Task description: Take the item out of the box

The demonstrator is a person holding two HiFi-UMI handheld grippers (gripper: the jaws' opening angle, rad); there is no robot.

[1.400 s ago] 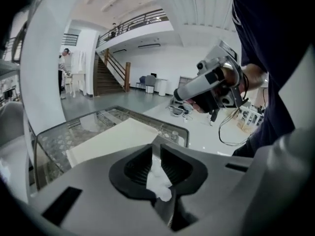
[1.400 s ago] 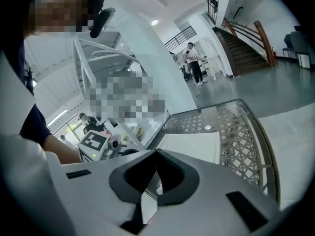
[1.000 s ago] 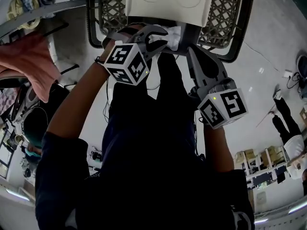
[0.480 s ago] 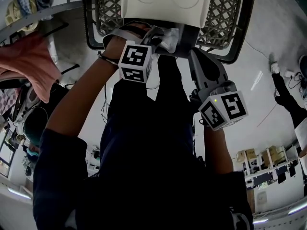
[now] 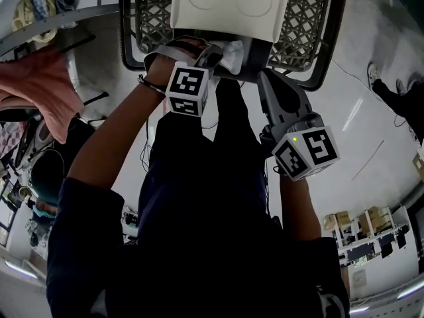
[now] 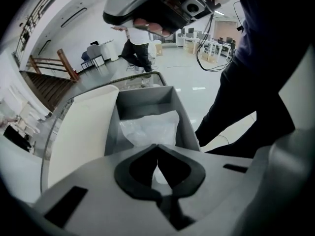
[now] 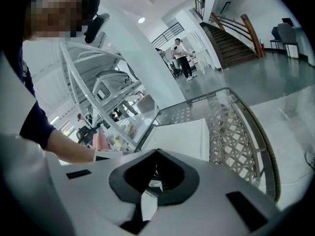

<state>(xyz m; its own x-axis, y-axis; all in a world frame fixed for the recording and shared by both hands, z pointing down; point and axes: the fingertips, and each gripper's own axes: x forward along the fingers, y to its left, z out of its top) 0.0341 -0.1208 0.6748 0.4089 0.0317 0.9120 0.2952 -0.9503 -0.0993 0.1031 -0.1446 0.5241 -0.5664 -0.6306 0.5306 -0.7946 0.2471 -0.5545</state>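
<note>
A grey box (image 5: 257, 50) with its white lid (image 5: 228, 6) folded back stands on a wicker table (image 5: 311, 18). A crumpled white plastic bag (image 5: 232, 54) lies in the box. In the left gripper view the bag (image 6: 147, 129) fills the grey box (image 6: 181, 117) just ahead of the jaws. My left gripper (image 5: 213, 57) is shut, with a fold of the bag pinched at its tips (image 6: 157, 154). My right gripper (image 5: 257, 68) is at the box's near wall; its jaws (image 7: 156, 168) are shut on a thin pale edge of the box. The lid (image 7: 182, 136) lies beyond.
The round table has a dark rim (image 5: 331, 52) and a lattice top (image 7: 231, 136). A pink cloth (image 5: 40, 85) hangs at the left. The person's dark torso and legs (image 5: 199, 211) fill the space below the table. Another person (image 7: 182, 58) stands far off by a staircase.
My left gripper has shifted right and turned, closing in on the box's open front. The right gripper has stayed put. A person in the background at right has walked away.
</note>
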